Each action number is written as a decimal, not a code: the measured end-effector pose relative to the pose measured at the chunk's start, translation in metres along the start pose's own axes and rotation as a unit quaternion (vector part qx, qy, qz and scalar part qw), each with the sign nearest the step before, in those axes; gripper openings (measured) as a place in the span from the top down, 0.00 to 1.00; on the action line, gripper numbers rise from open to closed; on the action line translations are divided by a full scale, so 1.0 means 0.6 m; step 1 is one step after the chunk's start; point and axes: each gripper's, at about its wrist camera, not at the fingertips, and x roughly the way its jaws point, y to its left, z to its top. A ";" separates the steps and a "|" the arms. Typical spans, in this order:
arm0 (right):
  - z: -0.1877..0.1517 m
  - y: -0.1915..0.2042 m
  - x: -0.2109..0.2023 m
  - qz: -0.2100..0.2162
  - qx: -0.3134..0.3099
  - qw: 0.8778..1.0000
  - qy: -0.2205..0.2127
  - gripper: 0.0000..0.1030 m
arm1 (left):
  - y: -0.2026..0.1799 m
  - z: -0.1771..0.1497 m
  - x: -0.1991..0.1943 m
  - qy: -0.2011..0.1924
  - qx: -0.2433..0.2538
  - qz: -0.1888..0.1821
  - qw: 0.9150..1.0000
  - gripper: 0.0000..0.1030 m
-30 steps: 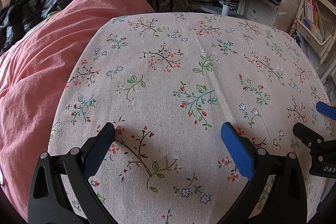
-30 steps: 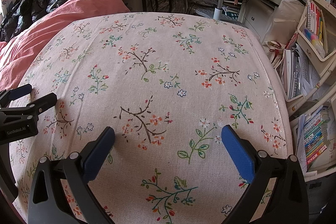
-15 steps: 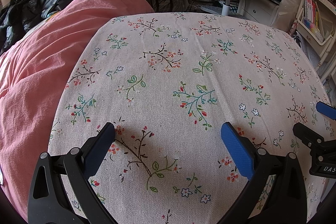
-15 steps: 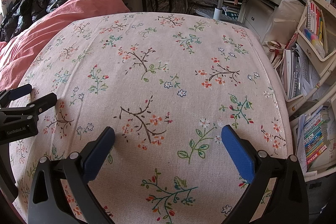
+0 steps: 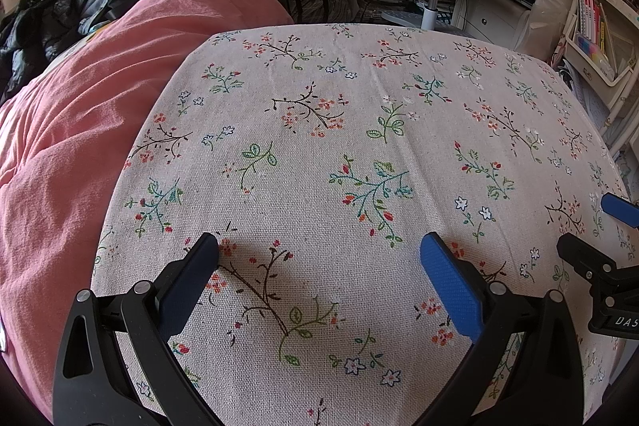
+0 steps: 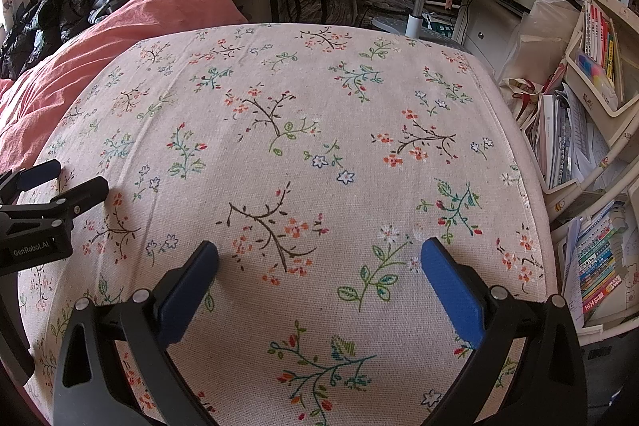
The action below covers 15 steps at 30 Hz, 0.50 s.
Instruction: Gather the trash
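While both hover low over the floral cloth, left gripper fingers apart, right gripper fingers apart.

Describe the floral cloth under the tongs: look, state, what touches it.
The floral cloth is a beige woven fabric printed with small sprigs, brown branches and red, blue and white flowers. It lies spread smooth over a flat surface, with a faint crease near its far edge and a stitched hem along its right side. A pink quilt borders its left edge. No trash shows on it. Both tongs, left and right, sit open above it, empty.
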 end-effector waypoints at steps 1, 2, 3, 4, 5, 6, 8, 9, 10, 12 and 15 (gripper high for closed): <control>-0.001 0.000 0.000 0.000 0.000 1.000 0.000 0.06 | 0.000 0.000 0.001 0.000 0.000 0.000 1.000 0.05; 0.000 0.000 0.000 0.000 0.000 1.000 0.000 0.06 | 0.000 0.000 0.001 0.000 0.000 0.000 1.000 0.05; 0.000 0.000 0.000 0.000 0.000 1.000 0.000 0.06 | 0.000 0.000 0.001 0.000 0.000 0.000 1.000 0.05; -0.002 0.001 -0.001 0.000 0.000 1.000 0.000 0.06 | 0.000 0.000 0.000 0.000 0.000 0.000 1.000 0.05; 0.000 0.000 0.000 0.000 0.000 1.000 0.000 0.06 | 0.000 0.000 0.000 0.000 0.000 0.000 1.000 0.05; -0.002 0.001 -0.001 0.000 0.000 1.000 0.000 0.06 | 0.000 0.000 0.000 0.000 0.000 0.000 1.000 0.05; -0.001 0.000 0.000 0.000 0.000 1.000 0.000 0.06 | 0.000 0.000 0.000 0.000 0.000 0.000 1.000 0.05; -0.001 0.000 0.000 0.000 0.000 1.000 0.000 0.06 | 0.000 0.000 0.000 0.000 0.000 0.000 1.000 0.05; -0.001 0.000 0.000 0.000 0.000 1.000 0.000 0.06 | 0.000 0.000 0.001 0.000 0.000 0.000 1.000 0.05; -0.002 0.001 -0.001 0.000 0.000 1.000 0.000 0.06 | 0.000 0.000 0.000 0.000 0.000 0.000 1.000 0.05; -0.002 0.001 -0.001 0.000 0.000 1.000 0.000 0.06 | 0.000 0.000 0.000 0.000 0.000 0.000 1.000 0.05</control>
